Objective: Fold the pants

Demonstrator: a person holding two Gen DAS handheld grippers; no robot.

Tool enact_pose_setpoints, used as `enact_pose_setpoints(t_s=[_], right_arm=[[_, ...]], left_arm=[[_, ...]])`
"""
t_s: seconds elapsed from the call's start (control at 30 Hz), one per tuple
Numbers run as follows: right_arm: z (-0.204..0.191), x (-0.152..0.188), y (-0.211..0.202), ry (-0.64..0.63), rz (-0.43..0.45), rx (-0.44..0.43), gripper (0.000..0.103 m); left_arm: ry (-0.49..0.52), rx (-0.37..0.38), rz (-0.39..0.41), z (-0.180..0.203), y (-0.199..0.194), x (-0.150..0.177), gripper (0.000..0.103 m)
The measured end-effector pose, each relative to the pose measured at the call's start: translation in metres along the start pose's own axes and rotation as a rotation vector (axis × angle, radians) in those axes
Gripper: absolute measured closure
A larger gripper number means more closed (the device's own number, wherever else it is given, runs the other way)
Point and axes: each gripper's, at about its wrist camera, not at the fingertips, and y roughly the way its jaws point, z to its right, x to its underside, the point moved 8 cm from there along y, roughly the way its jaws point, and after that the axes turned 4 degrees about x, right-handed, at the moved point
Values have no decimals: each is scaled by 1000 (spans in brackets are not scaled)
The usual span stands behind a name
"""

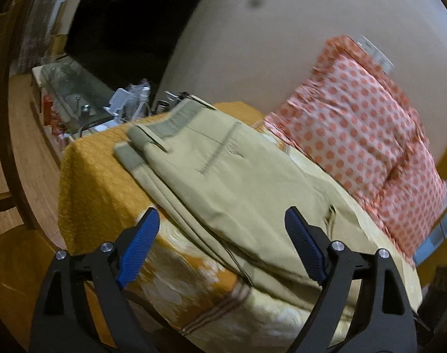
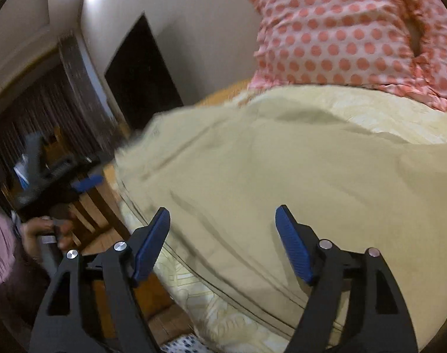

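Observation:
Khaki pants (image 1: 223, 182) lie flat on a bed with a yellow-orange bedspread (image 1: 94, 176), waistband at the far left end, legs laid one on the other. My left gripper (image 1: 223, 220) is open and empty, held above the near edge of the pants. In the right wrist view the pants (image 2: 282, 170) fill the middle. My right gripper (image 2: 222, 214) is open and empty, just above the cloth near the bed's edge. The left gripper (image 2: 85, 182) shows blurred at the left, held by a hand.
A pink polka-dot pillow (image 1: 355, 135) lies at the far side of the bed, against the wall; it also shows in the right wrist view (image 2: 341, 29). A cluttered glass table (image 1: 76, 100) stands beyond the bed's end. Wooden floor (image 1: 23, 135) and chair parts lie to the left.

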Motion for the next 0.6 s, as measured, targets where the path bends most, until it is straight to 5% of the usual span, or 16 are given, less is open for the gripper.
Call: enact_pose_setpoints(t_s=[0.2,0.53,0.57,0.6], right_arm=[[11,-14,-19,63,55,-35,26],[8,-8,-13,75,29,-77,23],[8,-8,-13,79,30,-83,23],[8,-7,-14,83,33,-88,23]], left_arm=[[-118,-51,-53,-30,24,-9,19],[-111,-102,-79,-32,53,-27,22],[-111,-107,-79,-32,55,-28,26],[-110,-127,-86,-33,57,-27,55]])
